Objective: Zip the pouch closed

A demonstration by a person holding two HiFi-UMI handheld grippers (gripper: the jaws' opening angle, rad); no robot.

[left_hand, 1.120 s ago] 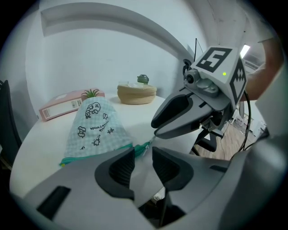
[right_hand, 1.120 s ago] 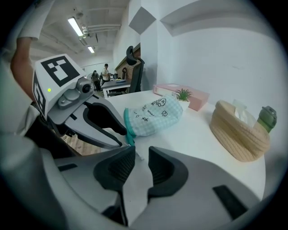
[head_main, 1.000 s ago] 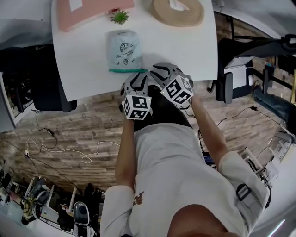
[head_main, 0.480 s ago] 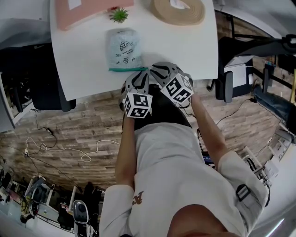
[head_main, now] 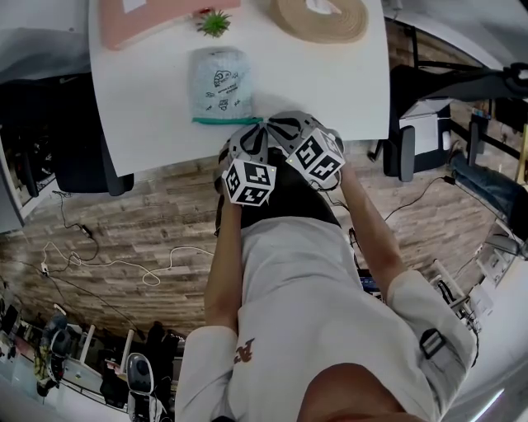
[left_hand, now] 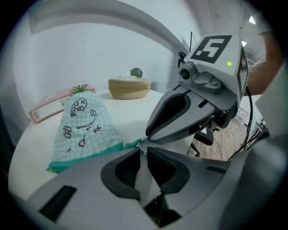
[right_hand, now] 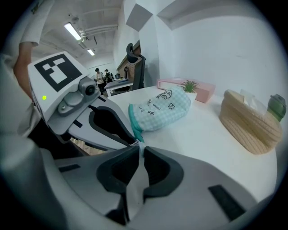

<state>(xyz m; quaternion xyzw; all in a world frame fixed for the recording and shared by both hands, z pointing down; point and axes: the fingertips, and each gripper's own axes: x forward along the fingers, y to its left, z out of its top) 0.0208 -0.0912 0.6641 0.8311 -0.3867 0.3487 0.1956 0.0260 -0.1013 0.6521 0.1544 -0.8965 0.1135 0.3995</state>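
Barely anything has shifted since a second ago: the left gripper (left_hand: 141, 149) has crept a shade closer to the right gripper (right_hand: 140, 150), and both hang at the near edge of the white table (head_main: 330, 82). They meet at one spot, the right-hand end of the teal zipper edge (head_main: 223, 121) of the pouch (head_main: 220, 82), which lies flat with that edge toward the person. Each gripper's own view shows its jaws drawn together to a sliver, with the teal end of the pouch at their tips (how much fabric each has cannot be made out). Beyond the pouch, along the far side of the table, stand a pink box (head_main: 148, 21), a small green plant (head_main: 214, 23) and a woven basket (head_main: 322, 18).
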